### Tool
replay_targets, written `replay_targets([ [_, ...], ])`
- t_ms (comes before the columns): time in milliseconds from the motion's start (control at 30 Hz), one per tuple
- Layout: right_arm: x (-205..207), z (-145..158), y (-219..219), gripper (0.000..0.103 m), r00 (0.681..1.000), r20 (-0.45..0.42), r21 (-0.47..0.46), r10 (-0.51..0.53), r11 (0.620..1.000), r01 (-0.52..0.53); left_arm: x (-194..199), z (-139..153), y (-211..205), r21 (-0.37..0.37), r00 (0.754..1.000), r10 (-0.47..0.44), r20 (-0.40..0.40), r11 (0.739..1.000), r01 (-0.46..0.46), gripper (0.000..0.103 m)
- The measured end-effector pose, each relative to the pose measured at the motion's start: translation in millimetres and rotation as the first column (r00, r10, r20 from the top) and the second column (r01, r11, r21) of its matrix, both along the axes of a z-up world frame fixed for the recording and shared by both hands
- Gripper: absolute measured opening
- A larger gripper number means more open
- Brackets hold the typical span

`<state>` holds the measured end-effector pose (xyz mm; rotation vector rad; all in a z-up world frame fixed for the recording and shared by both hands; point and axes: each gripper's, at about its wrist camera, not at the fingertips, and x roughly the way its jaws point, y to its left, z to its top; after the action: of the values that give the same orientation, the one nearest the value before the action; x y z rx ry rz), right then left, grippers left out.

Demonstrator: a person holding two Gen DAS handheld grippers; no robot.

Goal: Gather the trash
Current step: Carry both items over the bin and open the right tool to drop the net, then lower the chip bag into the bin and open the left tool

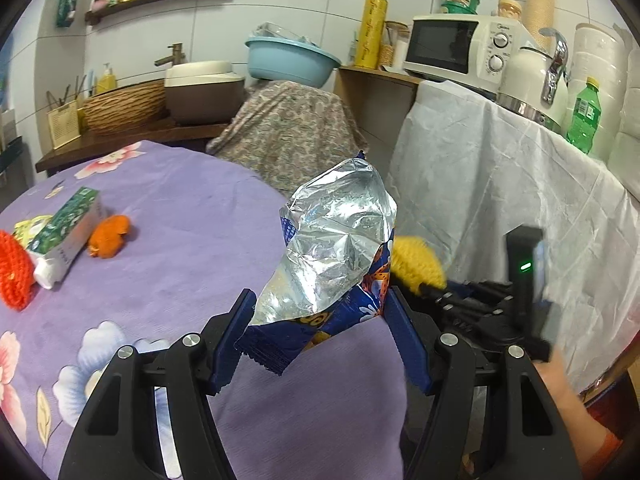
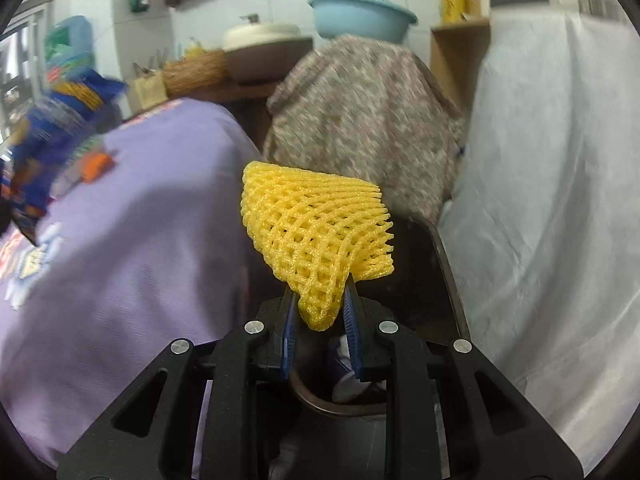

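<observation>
**Both hands loaded, bin right below the right one**

Right gripper (image 2: 318,308) fingers are clenched on the low corner of the yellow foam net (image 2: 316,232); left gripper (image 1: 320,312) fingers grasp the foil snack bag (image 1: 332,256), standing wide around it. Risk: the net hangs by a thin pinch and could slip onto the purple counter (image 1: 192,248). The dark bin (image 2: 448,280) at 6 o'clock holds something pale I can't identify. Orange peel (image 1: 108,238) waits at 9.

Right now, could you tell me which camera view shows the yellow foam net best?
The right wrist view: the yellow foam net sits centred and sharp, pinched in the right hand-held gripper. The left wrist view shows only a blurred yellow patch behind the snack wrapper.
</observation>
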<state>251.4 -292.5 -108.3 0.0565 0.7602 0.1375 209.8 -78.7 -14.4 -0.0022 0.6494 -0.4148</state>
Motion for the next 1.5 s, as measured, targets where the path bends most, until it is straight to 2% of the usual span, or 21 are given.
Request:
replay_targets([
  [100,13.7,-32.6,-13.1,0.022,0.997,-0.076,0.023,-0.025,0.999,0.027,7.7,-0.7,-13.8,-0.009,0.999,-0.031,-0.020,0.999,0.031,0.065],
  [233,26.9,-62.4,-22.9,0.024,0.989,-0.135,0.045,-0.060,0.997,0.067,16.5,-3.0,-32.5,-0.005,0.997,-0.064,-0.038,0.998,0.064,0.065],
  [267,29.2,-66.4,-25.1,0.031,0.988,-0.139,0.050,-0.066,0.996,0.074,18.7,-3.8,-35.8,-0.005,0.997,-0.071,-0.044,0.997,0.071,0.065],
  [300,32.1,-71.2,-27.1,0.048,0.987,-0.143,0.054,-0.079,0.995,0.088,21.2,-4.3,-39.3,-0.007,0.996,-0.077,-0.050,0.997,0.077,0.065],
  [367,34.8,-78.3,-29.9,0.069,0.984,-0.140,0.043,-0.112,0.992,0.119,26.9,-6.5,-45.1,-0.016,0.994,-0.088,-0.070,0.996,0.087,0.065],
  [533,36.4,-89.2,-29.0,0.069,0.982,-0.147,0.037,-0.121,0.991,0.128,45.5,-15.8,-61.4,-0.038,0.985,-0.111,-0.135,0.993,0.107,0.065],
  [733,20.8,-83.4,-33.6,0.069,0.983,-0.124,0.067,-0.136,0.987,0.145,74.2,-27.5,-91.6,-0.057,0.966,-0.146,-0.211,0.989,0.136,0.065],
  [1067,-7.9,-66.5,-42.1,0.072,0.986,-0.093,0.046,-0.136,0.989,0.141,122.1,-68.1,-144.7,0.008,0.936,-0.127,-0.327,0.991,0.137,0.065],
  [1233,-19.6,-65.8,-49.2,0.076,0.985,-0.085,0.045,-0.149,0.987,0.154,138.6,-95.0,-165.3,0.028,0.903,-0.120,-0.413,0.989,0.145,0.066],
  [1500,-35.3,-69.4,-59.2,0.076,0.981,-0.101,0.069,-0.168,0.982,0.176,150.5,-119.4,-192.1,0.106,0.888,-0.089,-0.451,0.983,0.152,0.069],
])
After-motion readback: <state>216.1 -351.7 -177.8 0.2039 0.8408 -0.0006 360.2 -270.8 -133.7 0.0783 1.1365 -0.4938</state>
